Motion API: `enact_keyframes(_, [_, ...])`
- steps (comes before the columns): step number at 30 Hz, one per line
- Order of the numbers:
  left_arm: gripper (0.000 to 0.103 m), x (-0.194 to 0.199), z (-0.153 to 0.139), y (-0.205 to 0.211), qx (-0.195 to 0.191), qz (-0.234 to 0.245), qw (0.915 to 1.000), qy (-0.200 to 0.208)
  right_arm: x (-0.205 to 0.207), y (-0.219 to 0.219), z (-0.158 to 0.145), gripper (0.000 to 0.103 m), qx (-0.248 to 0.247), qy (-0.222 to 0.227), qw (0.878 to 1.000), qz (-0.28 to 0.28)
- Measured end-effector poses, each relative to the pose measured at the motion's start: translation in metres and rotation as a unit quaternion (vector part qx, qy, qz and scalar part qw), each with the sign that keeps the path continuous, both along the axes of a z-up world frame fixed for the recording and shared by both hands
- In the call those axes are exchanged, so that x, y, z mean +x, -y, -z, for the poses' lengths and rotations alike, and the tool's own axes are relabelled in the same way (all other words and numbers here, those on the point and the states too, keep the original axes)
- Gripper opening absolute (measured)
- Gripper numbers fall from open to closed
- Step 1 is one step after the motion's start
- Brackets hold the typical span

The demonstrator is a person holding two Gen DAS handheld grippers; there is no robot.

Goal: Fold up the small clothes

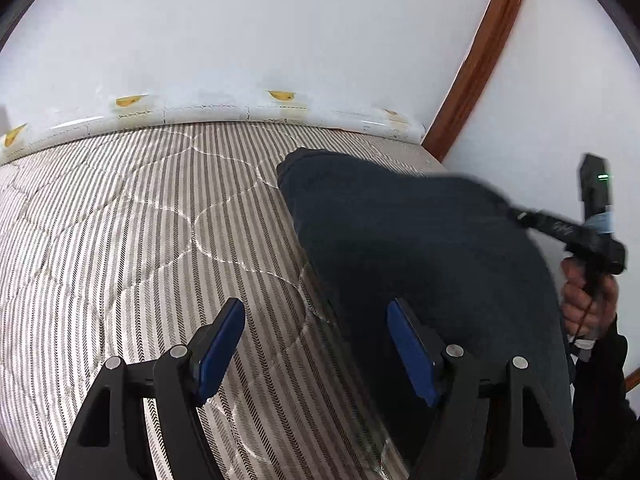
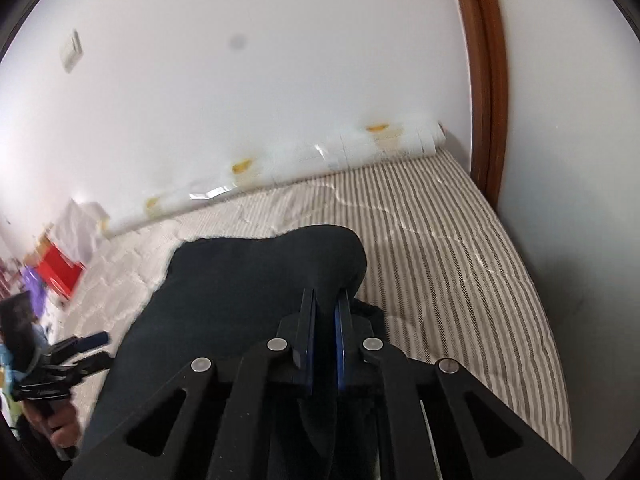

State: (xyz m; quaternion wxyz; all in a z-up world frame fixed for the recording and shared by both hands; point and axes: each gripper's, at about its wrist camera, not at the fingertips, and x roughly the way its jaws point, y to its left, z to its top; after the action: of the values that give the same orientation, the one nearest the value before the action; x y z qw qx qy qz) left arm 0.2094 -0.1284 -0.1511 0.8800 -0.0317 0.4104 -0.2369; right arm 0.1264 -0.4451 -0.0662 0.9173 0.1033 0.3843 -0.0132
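**A:** What is nearest the tools?

**B:** In the right wrist view, the right gripper has its blue pads pinched together on a raised fold of the dark garment, which lies directly under and ahead of it. In the left wrist view, the left gripper stands wide apart and grasps nothing; the cloth's edge runs just ahead of its right-hand pad.

**A:** And farther out?

**B:** Beyond both tools the garment spreads over a striped mattress; past that come a white wall and a brown wooden frame.

**A:** Which step is this?

**B:** It looks like the start of a fold: one edge is gripped and lifted. Next, the left tool likely needs to reach the near edge and clamp it, so both can carry the cloth over together.
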Motion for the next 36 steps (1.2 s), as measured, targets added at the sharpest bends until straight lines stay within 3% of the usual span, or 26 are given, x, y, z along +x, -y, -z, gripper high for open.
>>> enact_keyframes(3, [0.072,0.001,-0.001,0.001,-0.004,0.0,1.0,-0.002,0.019,-0.007,0.038,0.008,-0.019,-0.072,0.997,0.001])
enact_keyframes(9, [0.072,-0.003,-0.009,0.008,0.001,0.01,0.9999,0.011,-0.009,-0.017,0.009,0.015,-0.089,-0.034,0.995,0.016])
enact_keyframes(14, [0.072,-0.009,-0.007,0.017,0.005,0.019,0.9998,0.006,-0.045,-0.027,-0.016,0.019,-0.092,0.001,0.996,0.007])
enact_keyframes(17, [0.072,-0.012,0.004,0.024,0.028,0.022,0.9994,-0.003,-0.063,-0.04,-0.012,0.019,-0.092,0.009,0.996,-0.018])
enact_keyframes(20, [0.073,-0.014,0.007,0.023,0.027,0.018,0.9995,-0.004,-0.066,-0.045,0.014,0.019,-0.115,-0.023,0.993,-0.019])
enact_keyframes(25, [0.073,-0.014,0.003,0.02,0.025,0.015,0.9996,-0.006,-0.065,-0.032,0.044,0.018,-0.093,-0.06,0.994,0.006])
enact_keyframes(36, [0.073,-0.027,-0.002,0.025,0.037,0.01,0.9992,0.009,-0.111,-0.021,0.013,0.02,-0.065,-0.013,0.997,0.03])
